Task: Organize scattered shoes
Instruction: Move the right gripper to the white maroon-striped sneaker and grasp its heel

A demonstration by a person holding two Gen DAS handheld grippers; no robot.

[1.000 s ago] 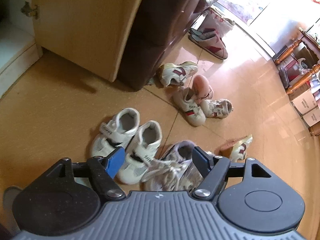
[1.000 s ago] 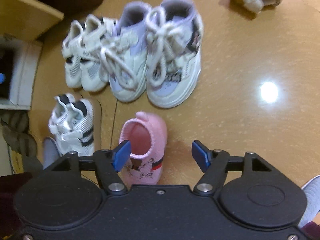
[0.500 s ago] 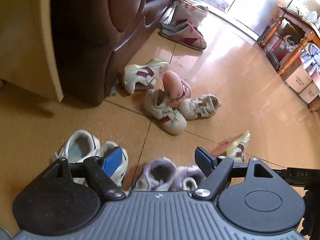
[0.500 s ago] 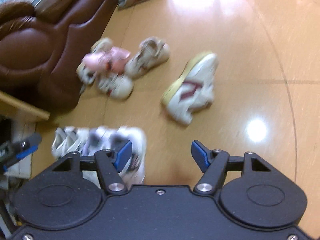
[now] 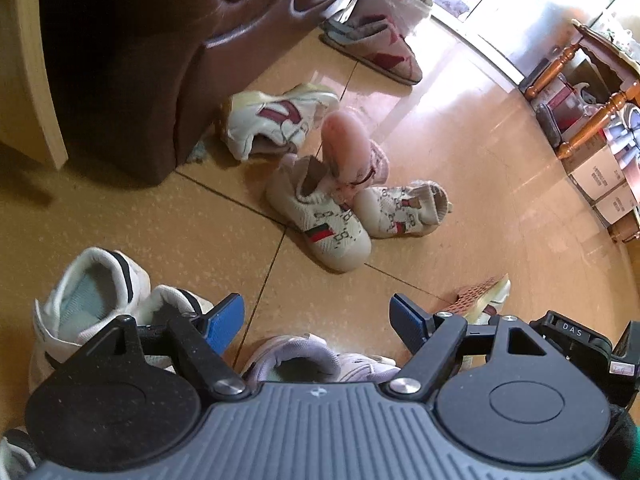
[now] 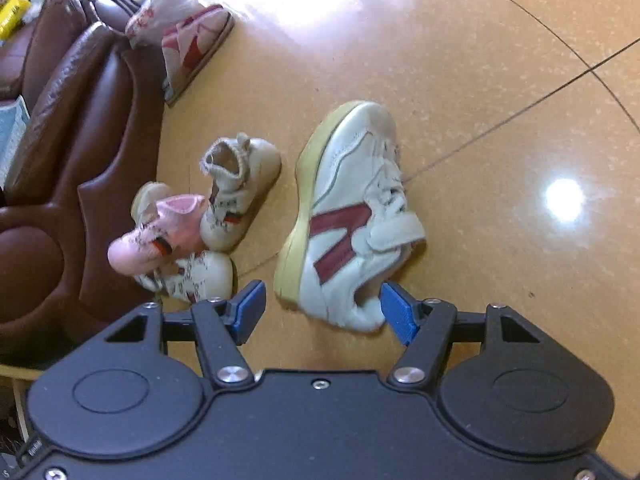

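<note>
Right wrist view is showing the right tongs (image 6: pixel 322 308) hanging wide and empty over the floor (image 6: pixel 500 120), pads apart with nothing pressed between them. The white sneaker with the red mark (image 6: pixel 352 220) is lying on its side just ahead, heel toward the tongs, running from 6 o'clock up to 12 o'clock of the gap, so the step in hand looks like an approach to this stray shoe. At 10 o'clock from it a pink shoe (image 6: pixel 160 232) is resting on two cream patterned shoes (image 6: pixel 236 192) beside the brown sofa (image 6: pixel 72 184).

In the left wrist view the left tongs (image 5: pixel 318 324) are also standing wide and holding nothing. Below them the lilac sneakers (image 5: pixel 296 360) and the white pair with black trim (image 5: pixel 92 300) are sitting side by side, seemingly already sorted. The sneaker's likely mate (image 5: pixel 276 120) is lying at 12 o'clock by the sofa.

The next move probably calls for lowering the right tongs across the sneaker's heel collar, closing firmly, and turning it upright while carrying it; a grip on the rounded sole edge could slip.
</note>
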